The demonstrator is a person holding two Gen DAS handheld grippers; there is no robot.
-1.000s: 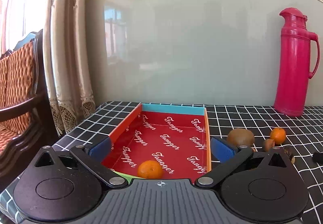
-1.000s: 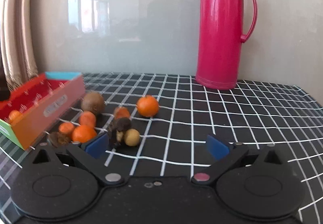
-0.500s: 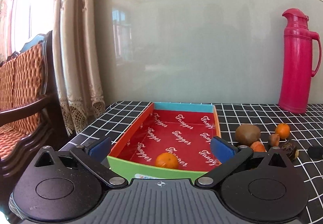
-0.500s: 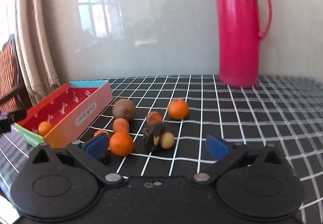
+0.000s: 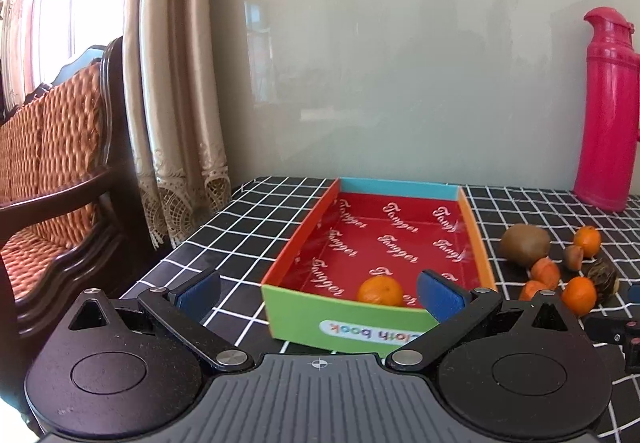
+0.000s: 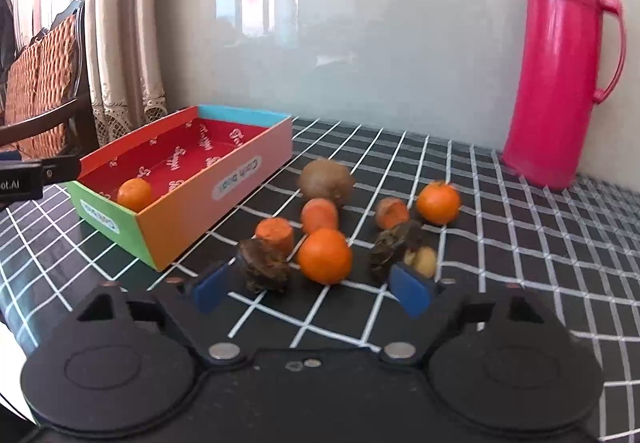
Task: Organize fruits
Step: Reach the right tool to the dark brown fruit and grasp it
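Item: fruit-sorting station on a black grid-checked tablecloth (image 6: pixel 500 251).

Receptacle: shallow cardboard box (image 6: pixel 224 183), red printed lining, green near wall, orange right wall, blue far wall; stood at the left of the table. Contents: one tangerine (image 5: pixel 380 290), lying in the near corner against the green wall. Nothing else was inside.

Loose fruit, all on the cloth to the right of the box and apart from it: one kiwi (image 6: pixel 326 181), farthest of the cluster; a near tangerine (image 6: pixel 325 256); a far-right tangerine (image 6: pixel 438 202); several small orange pieces (image 6: pixel 276 235), kind uncertain; two dark wrinkled lumps (image 6: pixel 264 263), unidentified; one small yellowish fruit (image 6: pixel 422 261).

Left gripper (image 5: pixel 318 289): fingers spread wide, grasping nothing, poised just short of the box's near wall.

Right gripper (image 6: pixel 310 287): jaws closing, pads not yet touching anything; the near tangerine and one dark lump lay just beyond the fingertips.

Background: pink thermos jug (image 6: pixel 560 67) at far right; curtain (image 5: pixel 172 83) and chair (image 5: pixel 52 163) at left.

Progress, by estimate: one fruit boxed, the remainder outstanding; task at an early stage.
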